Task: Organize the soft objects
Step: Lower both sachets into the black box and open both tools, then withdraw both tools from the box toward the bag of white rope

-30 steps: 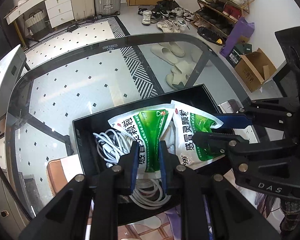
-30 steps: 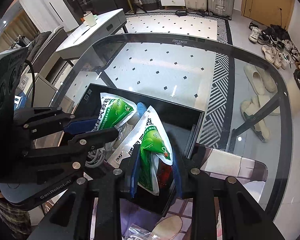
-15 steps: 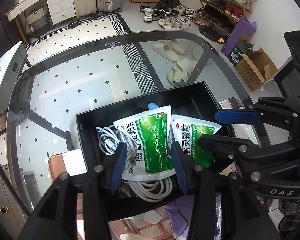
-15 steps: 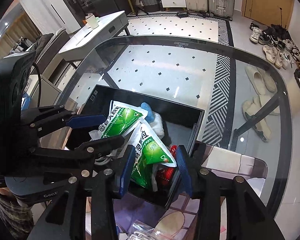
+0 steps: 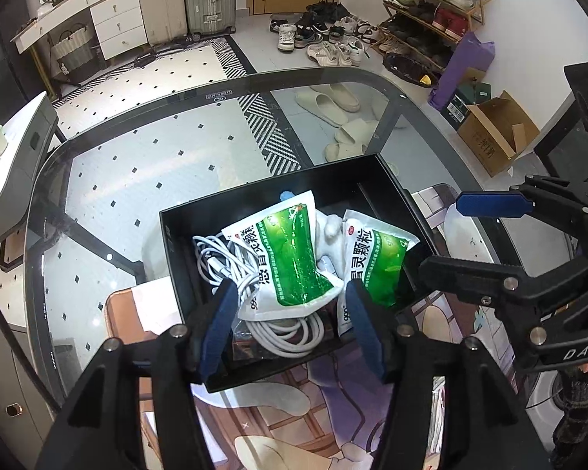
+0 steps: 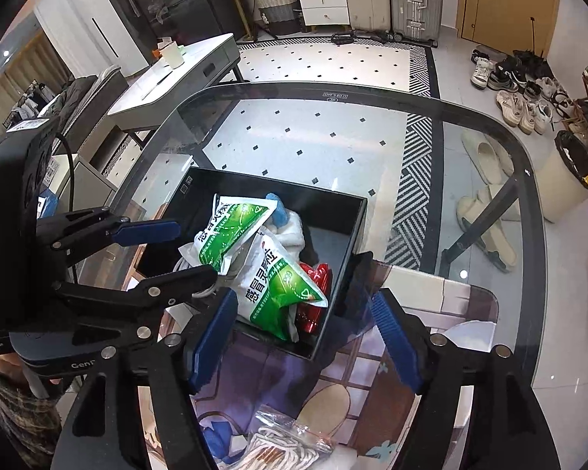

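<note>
A black box (image 5: 254, 192) (image 6: 356, 219) sits on the glass table. Two green-and-white medicine pouches lie in it: one (image 5: 290, 262) (image 6: 231, 231) on the left, one (image 5: 376, 262) (image 6: 282, 286) on the right. Under them are a coiled white cable (image 5: 223, 258), a white soft item (image 6: 294, 231), a blue piece (image 6: 276, 211) and a red packet (image 6: 313, 301). My left gripper (image 5: 290, 329) (image 6: 176, 250) is open and empty, above the box's near side. My right gripper (image 6: 302, 337) (image 5: 470, 235) is open and empty, just short of the box's near wall.
A printed mat (image 6: 333, 387) lies under the box's near side. A clear bag of white cord (image 6: 282, 446) lies on it near me. A brown pad (image 5: 129, 321) lies left of the box. The table's dark rim (image 5: 215, 90) curves around the far side; slippers and shoes are on the floor beyond.
Both grippers opened and let go of their pouches, which now lie in the box. Both grippers have drawn back and up from the box.
</note>
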